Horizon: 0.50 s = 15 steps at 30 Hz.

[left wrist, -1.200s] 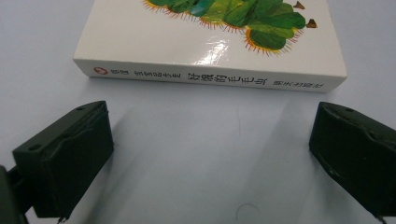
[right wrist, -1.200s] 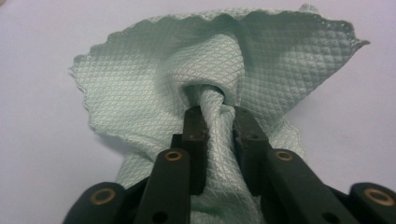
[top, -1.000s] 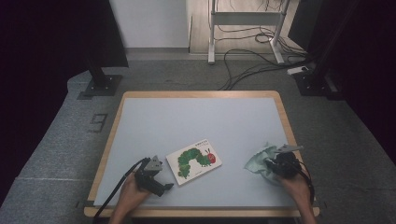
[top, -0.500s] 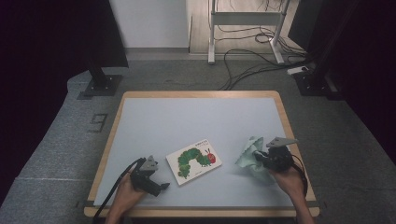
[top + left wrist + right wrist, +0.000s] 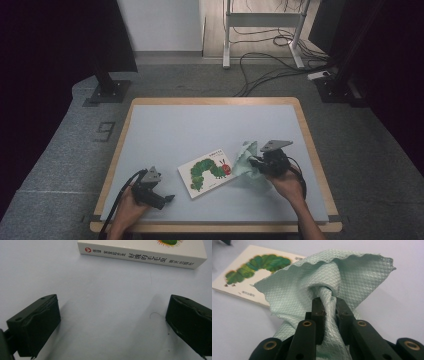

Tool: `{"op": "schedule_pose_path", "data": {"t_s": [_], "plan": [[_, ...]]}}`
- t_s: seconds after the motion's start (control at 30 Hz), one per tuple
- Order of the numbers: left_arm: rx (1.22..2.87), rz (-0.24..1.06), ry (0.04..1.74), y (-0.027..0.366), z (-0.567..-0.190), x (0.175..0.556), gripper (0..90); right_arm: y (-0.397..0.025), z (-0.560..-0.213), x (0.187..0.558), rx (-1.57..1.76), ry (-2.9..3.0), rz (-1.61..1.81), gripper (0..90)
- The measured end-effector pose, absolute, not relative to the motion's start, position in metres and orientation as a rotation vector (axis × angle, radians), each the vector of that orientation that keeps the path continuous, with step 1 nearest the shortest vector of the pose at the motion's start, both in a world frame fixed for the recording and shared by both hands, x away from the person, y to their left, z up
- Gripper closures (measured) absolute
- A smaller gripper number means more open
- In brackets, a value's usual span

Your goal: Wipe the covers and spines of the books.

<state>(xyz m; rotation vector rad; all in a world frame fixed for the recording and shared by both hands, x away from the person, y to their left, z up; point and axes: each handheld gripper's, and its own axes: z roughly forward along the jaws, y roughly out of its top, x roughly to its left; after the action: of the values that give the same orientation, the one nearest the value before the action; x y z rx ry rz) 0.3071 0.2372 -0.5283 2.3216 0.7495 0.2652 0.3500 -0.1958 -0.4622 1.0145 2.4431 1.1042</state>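
- Here we see the right gripper [image 5: 256,163] clenched on a bunched fold of the pale green waffle-weave cloth [image 5: 245,161]; in the right gripper view the jaws pinch a twisted neck of fabric, so the loose edges [image 5: 324,270] fan up and out ahead of them.
- We judge that pinching at the middle lifts most of the cloth off the table [image 5: 210,125] — it can then be carried or dabbed as one wad.
- The cloth hangs just beside the right-hand edge of the caterpillar picture book [image 5: 210,172], which lies flat, cover up, near the front middle of the table; whether cloth and book touch we cannot tell.
- The left gripper [image 5: 167,199] rests low near the front left corner, its jaws spread wide with nothing between them; in its own view the book's spine [image 5: 140,257] lies ahead, apart from both jaws.
- We read this posture as waiting — ready to steady the book if needed.
- Count: one cloth, one book, two grippers, one table.
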Motion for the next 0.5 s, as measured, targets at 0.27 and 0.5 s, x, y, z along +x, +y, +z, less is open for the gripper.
{"op": "schedule_pose_path", "data": {"t_s": [0.27,0.5], "plan": [[2.319,0.268,0.749,0.237,-0.529,0.307,0.0,-0.159,-0.472,0.357,0.927,2.509,1.115,78.9],[2.319,0.268,0.749,0.237,-0.529,0.307,0.0,-0.138,-0.497,0.361,0.891,2.580,1.069,78.7]]}}
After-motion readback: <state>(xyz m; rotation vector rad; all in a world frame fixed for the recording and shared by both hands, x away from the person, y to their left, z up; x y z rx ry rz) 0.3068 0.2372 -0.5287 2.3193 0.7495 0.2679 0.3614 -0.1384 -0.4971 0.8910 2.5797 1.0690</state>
